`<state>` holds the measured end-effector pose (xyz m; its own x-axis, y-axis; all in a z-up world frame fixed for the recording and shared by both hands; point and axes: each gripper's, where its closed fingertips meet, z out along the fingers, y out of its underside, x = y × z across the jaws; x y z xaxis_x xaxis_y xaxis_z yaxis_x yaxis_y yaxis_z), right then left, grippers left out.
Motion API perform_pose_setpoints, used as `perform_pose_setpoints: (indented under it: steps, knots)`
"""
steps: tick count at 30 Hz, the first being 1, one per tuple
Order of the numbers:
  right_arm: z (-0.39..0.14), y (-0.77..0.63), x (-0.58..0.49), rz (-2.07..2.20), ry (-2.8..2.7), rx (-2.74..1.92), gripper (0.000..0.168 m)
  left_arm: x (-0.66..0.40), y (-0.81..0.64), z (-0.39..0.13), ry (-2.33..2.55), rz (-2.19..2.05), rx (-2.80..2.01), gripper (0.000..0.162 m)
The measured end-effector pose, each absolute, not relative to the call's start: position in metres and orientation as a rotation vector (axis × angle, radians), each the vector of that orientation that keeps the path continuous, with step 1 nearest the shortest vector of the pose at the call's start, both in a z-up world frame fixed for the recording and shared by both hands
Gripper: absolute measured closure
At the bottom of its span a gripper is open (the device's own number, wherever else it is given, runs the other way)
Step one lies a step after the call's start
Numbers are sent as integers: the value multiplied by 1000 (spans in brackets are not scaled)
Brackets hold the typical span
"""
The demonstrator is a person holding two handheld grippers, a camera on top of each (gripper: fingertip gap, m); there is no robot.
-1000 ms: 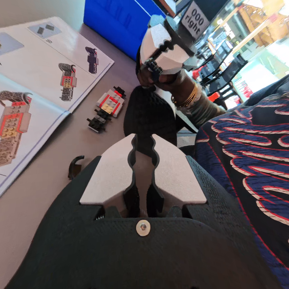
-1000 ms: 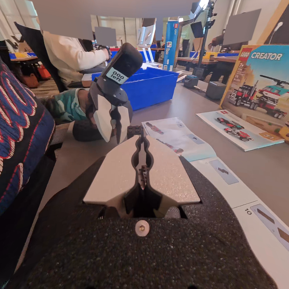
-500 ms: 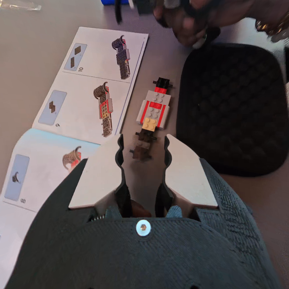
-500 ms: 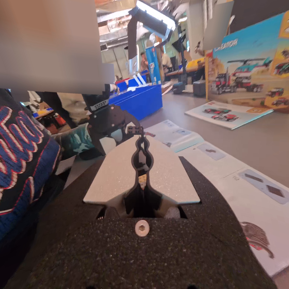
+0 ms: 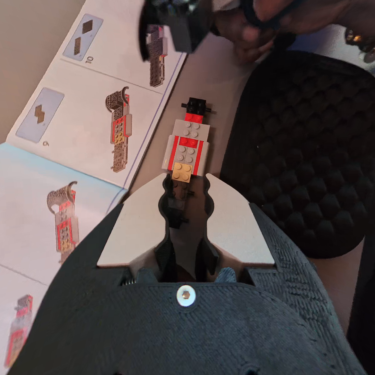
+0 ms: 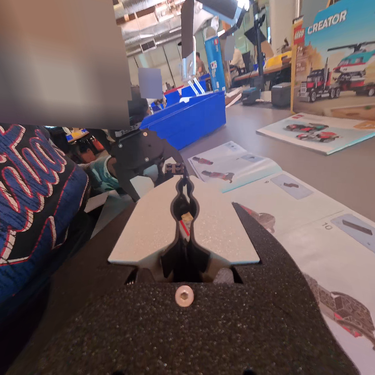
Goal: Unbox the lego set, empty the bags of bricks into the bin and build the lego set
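A partly built lego model [image 5: 187, 142] of grey, red, tan and black bricks lies on the table beside the open instruction booklet [image 5: 85, 113]. My left gripper [image 5: 185, 178] is open. Its fingers straddle the model's dark rear end, just behind the tan brick [image 5: 181, 171], with a gap showing on the right side. My right gripper [image 6: 184, 179] is shut on a small black lego piece [image 6: 175, 168] that sticks out of its tips. It hovers over the model's far end; the piece's curved black part [image 5: 142, 40] shows blurred in the left wrist view.
A black textured pad [image 5: 304, 152] lies right of the model. A blue bin [image 6: 188, 121] stands behind. The lego box [image 6: 334, 67] stands at the back right, with a second booklet [image 6: 316, 134] before it. The person's dark patterned top [image 6: 30, 192] fills the left.
My left gripper came down from mid-air onto the table and moved forward over the model's dark end, its jaws narrowing. My right gripper moved in above the model, still holding the black piece.
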<state>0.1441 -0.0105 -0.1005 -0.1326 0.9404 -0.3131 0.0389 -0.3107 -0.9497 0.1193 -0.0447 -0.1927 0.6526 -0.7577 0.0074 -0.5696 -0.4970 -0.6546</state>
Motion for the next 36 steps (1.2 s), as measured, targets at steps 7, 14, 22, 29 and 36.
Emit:
perform_pose_setpoints:
  steps: [7,14,22,29,36]
  knots:
    - [-103,-33,161,1590,-1125,-1500,165,112,-57,-190,769,-456,-2327,131]
    - [-83,-32,172,1597,-1144,-1307,166,109,-58,-179,710,-529,-2283,122]
    - [-109,-75,159,1741,-1555,-1367,165,108,-63,-177,768,-512,-2260,120]
    - [-91,-94,153,1831,-1351,-1291,165,109,-77,-179,894,-471,-2236,122]
    - [-88,-28,163,1281,-958,-1522,165,98,-59,-171,875,-474,-2189,123]
